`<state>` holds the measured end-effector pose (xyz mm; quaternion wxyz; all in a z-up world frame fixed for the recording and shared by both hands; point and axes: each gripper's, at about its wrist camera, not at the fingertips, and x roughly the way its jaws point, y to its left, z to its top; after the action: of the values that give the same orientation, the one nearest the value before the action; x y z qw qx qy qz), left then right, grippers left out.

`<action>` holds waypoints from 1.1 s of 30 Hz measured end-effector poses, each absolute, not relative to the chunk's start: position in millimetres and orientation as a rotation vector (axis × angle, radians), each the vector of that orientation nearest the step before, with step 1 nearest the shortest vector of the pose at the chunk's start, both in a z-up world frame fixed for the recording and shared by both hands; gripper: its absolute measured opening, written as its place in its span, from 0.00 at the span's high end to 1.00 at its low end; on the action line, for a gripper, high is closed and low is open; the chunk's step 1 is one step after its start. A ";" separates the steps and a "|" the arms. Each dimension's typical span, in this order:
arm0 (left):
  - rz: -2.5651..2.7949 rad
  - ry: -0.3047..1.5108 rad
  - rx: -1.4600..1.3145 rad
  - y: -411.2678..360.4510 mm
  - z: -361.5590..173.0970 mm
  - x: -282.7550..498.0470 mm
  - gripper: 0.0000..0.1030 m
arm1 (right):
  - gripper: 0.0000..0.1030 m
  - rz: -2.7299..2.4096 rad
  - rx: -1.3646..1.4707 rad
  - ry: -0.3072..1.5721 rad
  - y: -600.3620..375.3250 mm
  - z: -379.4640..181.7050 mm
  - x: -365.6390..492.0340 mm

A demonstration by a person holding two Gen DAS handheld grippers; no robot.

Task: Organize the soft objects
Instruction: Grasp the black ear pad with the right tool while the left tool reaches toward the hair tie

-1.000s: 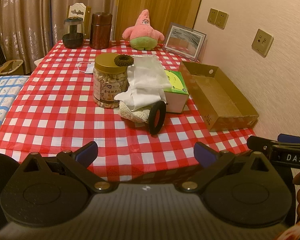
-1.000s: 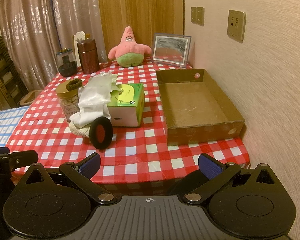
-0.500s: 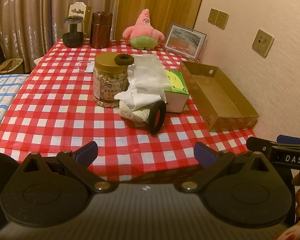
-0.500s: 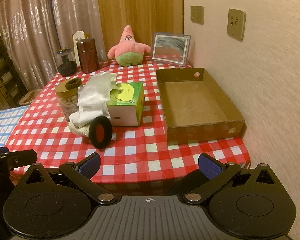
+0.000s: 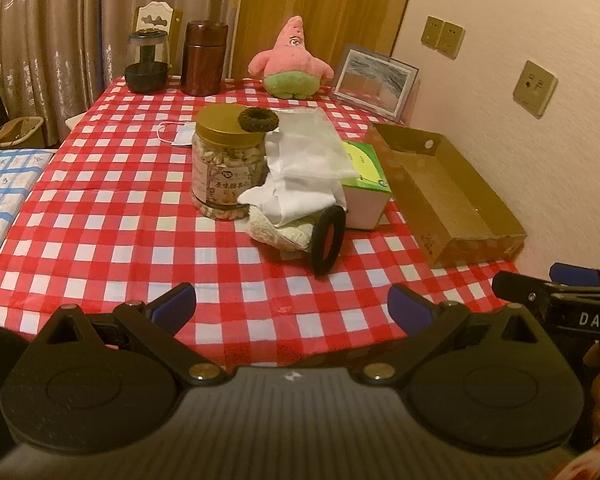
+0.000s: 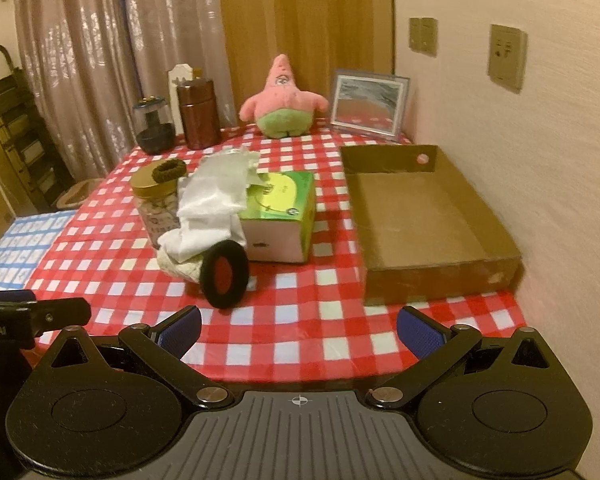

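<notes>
A white cloth point(image 5: 304, 168) point(image 6: 216, 196) drapes over a cream towel point(image 5: 276, 232) between a nut jar point(image 5: 226, 164) and a green tissue box point(image 5: 366, 184) point(image 6: 284, 216). A black ring pad point(image 5: 328, 240) point(image 6: 224, 274) leans upright against the pile. A dark hair tie point(image 5: 258, 120) point(image 6: 168, 170) lies on the jar lid. A pink star plush point(image 5: 290, 62) point(image 6: 282, 100) sits at the back. An open cardboard box point(image 5: 488, 236) point(image 6: 440, 272) lies at the right. My left gripper point(image 5: 292, 306) and right gripper point(image 6: 298, 330) are open and empty at the table's near edge.
A face mask point(image 5: 176, 132) lies behind the jar. A brown canister point(image 5: 202, 58), a dark glass jar point(image 5: 146, 60) and a picture frame point(image 5: 374, 80) stand at the back of the red checked table point(image 5: 100, 220). A wall is close on the right.
Both grippers have moved slightly forward toward the table. Nothing on the table has moved.
</notes>
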<state>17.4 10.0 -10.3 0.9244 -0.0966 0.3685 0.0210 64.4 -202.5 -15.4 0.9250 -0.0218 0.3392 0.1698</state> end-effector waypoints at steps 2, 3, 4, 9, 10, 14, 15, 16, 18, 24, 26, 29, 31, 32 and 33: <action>0.045 0.757 -0.207 16.9 -13.1 21.2 0.02 | 0.00 0.366 -0.041 0.691 -197.2 -18.1 68.4; 0.047 0.759 -0.211 19.6 -14.7 23.9 0.02 | 0.00 0.373 -0.042 0.693 -194.1 -19.8 71.1; 0.048 0.761 -0.212 21.5 -16.0 26.7 0.02 | 0.00 0.378 -0.041 0.694 -191.2 -21.4 73.7; 0.051 0.758 -0.206 37.1 -21.0 40.3 0.02 | 0.00 0.405 -0.044 0.710 -176.3 -30.9 88.8; 0.052 0.756 -0.199 39.6 -21.9 43.4 0.02 | 0.00 0.408 -0.046 0.712 -173.7 -33.2 91.9; 0.055 0.742 -0.160 46.8 -25.2 56.7 0.02 | 0.00 0.429 -0.065 0.712 -164.2 -41.8 103.9; 0.055 0.739 -0.147 48.2 -26.2 60.4 0.02 | 0.00 0.432 -0.075 0.709 -161.2 -43.9 106.9; 0.053 0.736 -0.135 49.2 -27.5 64.4 0.02 | 0.00 0.436 -0.083 0.706 -158.3 -46.0 110.2; 0.050 0.734 -0.118 52.5 -29.9 72.5 0.04 | 0.00 0.446 -0.089 0.702 -153.6 -51.3 117.3; 0.041 0.739 -0.136 69.2 -37.8 98.3 0.06 | 0.01 0.489 -0.093 0.706 -135.2 -69.7 139.6; 0.039 0.742 -0.137 74.1 -41.5 106.8 0.06 | 0.01 0.506 -0.092 0.712 -129.5 -76.5 147.0; 0.031 0.748 -0.133 79.4 -48.2 118.2 0.07 | 0.01 0.528 -0.093 0.719 -122.4 -87.0 157.8; 0.026 0.752 -0.134 82.7 -53.0 124.6 0.07 | 0.01 0.545 -0.101 0.723 -118.1 -94.8 165.5; 0.023 0.755 -0.134 84.4 -55.1 128.0 0.07 | 0.04 0.557 -0.105 0.723 -116.3 -98.4 169.1; 0.016 0.756 -0.134 86.1 -57.2 131.1 0.07 | 0.06 0.569 -0.111 0.725 -114.5 -101.7 172.6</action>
<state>131.1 86.1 -57.2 0.9273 -0.0654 0.3686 0.0080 172.6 -114.5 -101.7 0.8942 -0.0534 0.3495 0.2745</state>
